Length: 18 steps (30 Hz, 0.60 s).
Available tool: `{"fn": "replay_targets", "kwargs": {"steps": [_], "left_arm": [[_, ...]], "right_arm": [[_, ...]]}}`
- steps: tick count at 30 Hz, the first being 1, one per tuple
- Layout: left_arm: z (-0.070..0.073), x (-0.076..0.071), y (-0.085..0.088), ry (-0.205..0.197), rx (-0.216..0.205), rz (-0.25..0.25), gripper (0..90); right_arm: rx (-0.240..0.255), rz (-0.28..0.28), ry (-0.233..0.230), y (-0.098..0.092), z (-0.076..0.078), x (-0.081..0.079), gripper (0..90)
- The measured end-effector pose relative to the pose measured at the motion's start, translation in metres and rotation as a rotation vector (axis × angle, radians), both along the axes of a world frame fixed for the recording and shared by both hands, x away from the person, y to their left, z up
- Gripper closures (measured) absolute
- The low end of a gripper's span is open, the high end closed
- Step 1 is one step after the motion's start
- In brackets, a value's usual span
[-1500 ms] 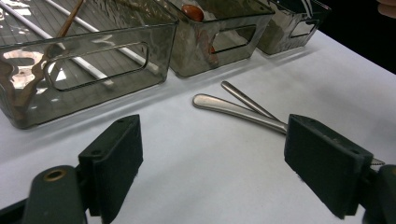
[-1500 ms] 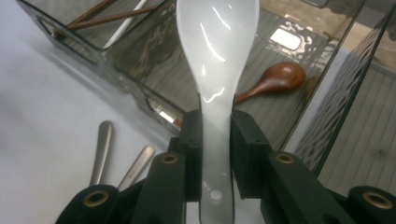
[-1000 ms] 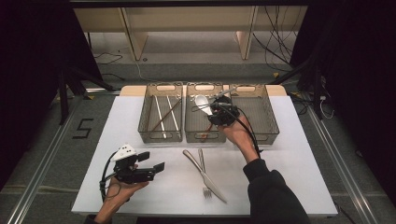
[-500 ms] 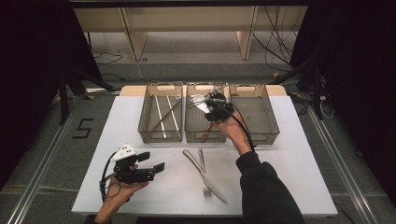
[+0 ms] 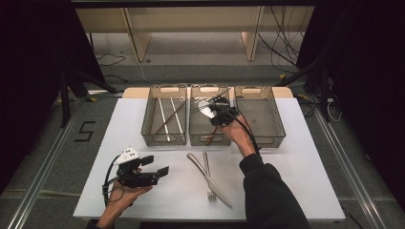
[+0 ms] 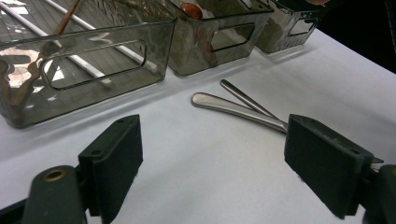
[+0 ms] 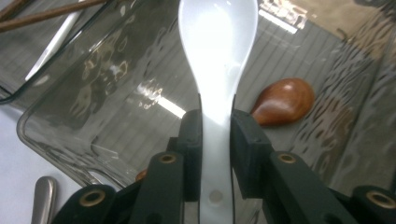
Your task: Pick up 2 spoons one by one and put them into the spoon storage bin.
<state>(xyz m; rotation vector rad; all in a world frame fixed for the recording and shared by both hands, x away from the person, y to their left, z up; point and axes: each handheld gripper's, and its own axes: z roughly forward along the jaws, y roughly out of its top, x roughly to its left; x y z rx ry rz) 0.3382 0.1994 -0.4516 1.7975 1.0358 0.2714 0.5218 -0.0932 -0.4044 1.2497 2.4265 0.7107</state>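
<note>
The right gripper point(image 7: 215, 135) clamps the handle of a white spoon point(image 7: 217, 42), its bowl reaching out beyond the jaws over the middle bin point(image 5: 198, 135), above a wooden spoon point(image 7: 282, 101). The left gripper point(image 5: 155, 171), jaws wide and empty, hovers near the table's point(image 5: 296, 157) near-left corner.

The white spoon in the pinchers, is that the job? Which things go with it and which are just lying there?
In the job:
white spoon, clamped in the right gripper
middle bin under it, with a wooden spoon inside

Just lying about:
knife and fork on the table
sticks in the left bin
right bin
left gripper, open
</note>
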Motion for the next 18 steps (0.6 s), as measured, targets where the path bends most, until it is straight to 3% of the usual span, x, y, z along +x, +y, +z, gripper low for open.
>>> {"fn": "replay_targets", "kwargs": {"steps": [10,14,18], "left_arm": [[0.000,0.000,0.000,0.004,0.003,0.001,18.9],[0.000,0.000,0.000,0.004,0.004,0.001,18.9],[-0.001,0.001,-0.001,0.007,0.004,0.002,18.9]], "right_arm": [[0.065,0.032,-0.015,-0.010,0.012,-0.008,56.9],[0.090,0.050,-0.037,-0.018,0.018,-0.022,50.3],[0.154,0.065,-0.058,-0.027,0.020,-0.040,44.0]]}}
